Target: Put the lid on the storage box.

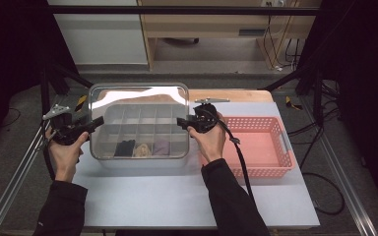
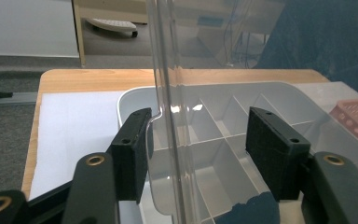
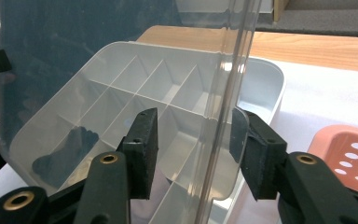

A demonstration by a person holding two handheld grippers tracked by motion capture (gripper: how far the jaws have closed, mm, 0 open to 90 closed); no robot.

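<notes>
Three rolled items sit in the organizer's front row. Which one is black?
The leftmost one, on the left gripper's side. The beige middle one and the purple right one are both paler.

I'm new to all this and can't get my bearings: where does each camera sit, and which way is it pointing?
High view: above the person's side, looking forward and down on the divided box; both forearms and hands show.
Left gripper view: rides the left claw, looking along its jaws, open astride the clear lid.
Right gripper view: rides the right claw, jaws open astride that lid's other edge.
Shared: box, lid, pink basket.
</notes>
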